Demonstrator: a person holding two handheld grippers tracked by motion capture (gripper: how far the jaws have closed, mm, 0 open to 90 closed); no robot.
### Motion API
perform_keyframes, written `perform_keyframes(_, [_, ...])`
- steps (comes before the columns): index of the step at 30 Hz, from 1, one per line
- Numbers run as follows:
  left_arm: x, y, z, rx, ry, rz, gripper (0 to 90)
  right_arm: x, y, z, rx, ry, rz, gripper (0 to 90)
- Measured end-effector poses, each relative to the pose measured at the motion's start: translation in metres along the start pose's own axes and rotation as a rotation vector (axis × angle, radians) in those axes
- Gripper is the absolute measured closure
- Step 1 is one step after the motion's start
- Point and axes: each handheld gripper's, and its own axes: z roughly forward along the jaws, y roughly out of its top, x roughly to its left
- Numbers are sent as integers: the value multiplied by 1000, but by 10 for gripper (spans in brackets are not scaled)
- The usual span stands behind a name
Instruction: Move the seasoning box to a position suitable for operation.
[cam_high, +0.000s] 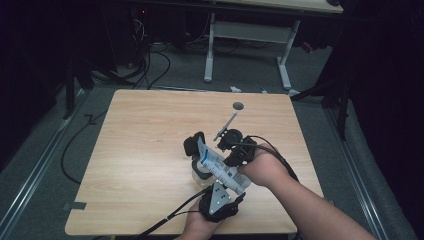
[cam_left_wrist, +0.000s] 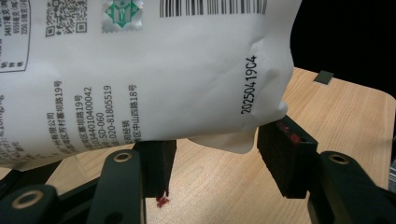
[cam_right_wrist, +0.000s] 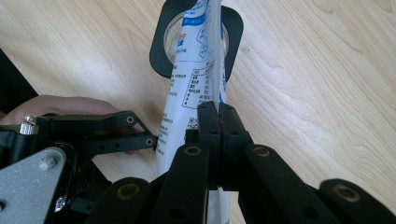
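Observation:
A white pouch (cam_high: 212, 161) with blue print leans over a tall clear cup (cam_high: 200, 175) near the table's front. In the right gripper view the pouch (cam_right_wrist: 191, 84) runs away from me, its far end inside the cup's rim (cam_right_wrist: 170, 30), which carries a black collar (cam_right_wrist: 158, 53). My right gripper (cam_right_wrist: 218, 109) is shut on the pouch's side edge. The left gripper (cam_left_wrist: 222, 158) has its pads on either side of the pouch's (cam_left_wrist: 163, 70) bottom corner, and the film is creased against one pad. In the high view the left gripper (cam_high: 216, 181) sits below the pouch and the right gripper (cam_high: 227, 157) beside it.
A small grey disc (cam_high: 238, 106) lies near the wooden table's (cam_high: 140, 130) far edge, with a thin grey rod (cam_high: 226, 125) slanting just in front of it. A grey tape patch (cam_high: 75, 206) marks the front left corner. Beyond stands another desk (cam_high: 250, 35) with cables on the floor.

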Motion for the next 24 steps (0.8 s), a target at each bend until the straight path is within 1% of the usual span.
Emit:
perform_keyframes(8, [0, 1, 0, 0, 0, -1, 479, 0, 1, 0, 5, 2, 6, 900])
perform_keyframes(24, [4, 3, 1, -2, -4, -13, 478, -1, 6, 0, 9, -14, -3, 900])
